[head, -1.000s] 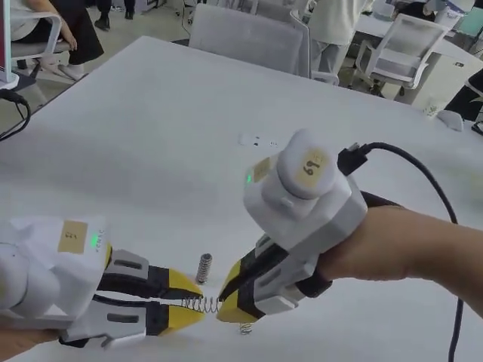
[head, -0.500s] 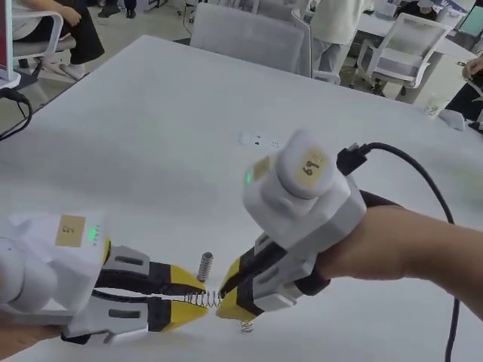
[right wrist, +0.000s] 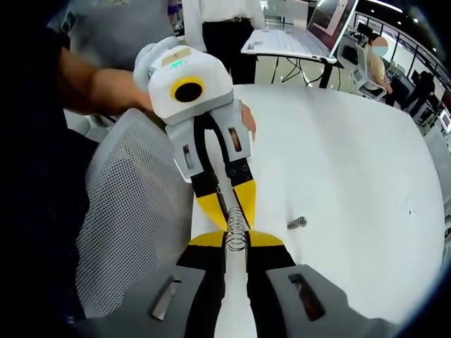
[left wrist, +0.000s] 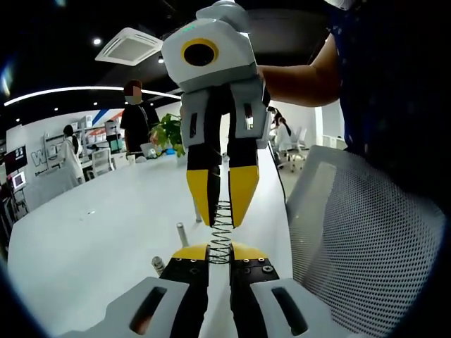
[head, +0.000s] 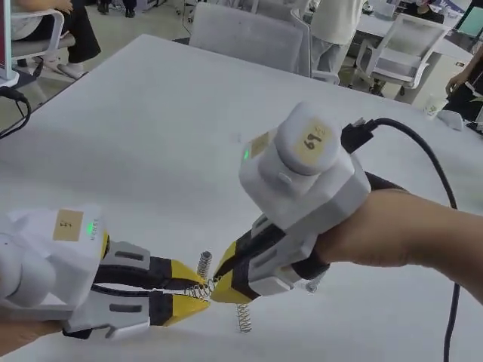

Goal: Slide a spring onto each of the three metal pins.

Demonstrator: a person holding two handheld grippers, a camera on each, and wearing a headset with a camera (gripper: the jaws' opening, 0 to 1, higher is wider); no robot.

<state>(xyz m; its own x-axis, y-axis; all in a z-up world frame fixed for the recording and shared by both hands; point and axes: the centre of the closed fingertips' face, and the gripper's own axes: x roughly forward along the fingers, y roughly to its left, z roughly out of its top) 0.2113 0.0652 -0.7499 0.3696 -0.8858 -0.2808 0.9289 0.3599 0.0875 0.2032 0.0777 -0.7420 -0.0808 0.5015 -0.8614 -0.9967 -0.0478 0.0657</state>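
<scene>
Close to the table's (head: 151, 136) near edge, my left gripper (head: 195, 291) and right gripper (head: 217, 283) have drawn tip to tip. The spring (head: 204, 286), which spanned a wider gap a second ago, now sits bunched between them. Both sets of jaws are narrow, each pinching one end. One pin (right wrist: 297, 223) lies bare to the right, so I judge work remains.

Open-plan office. Grey mesh swivel chairs (head: 249, 38) stand beyond the large white tabletop (head: 151, 113); past it, a desk (right wrist: 282, 44) with a monitor (right wrist: 331, 15), a potted plant (left wrist: 169, 134), standing people, and overhead a ceiling air-conditioning cassette (left wrist: 130, 46).
</scene>
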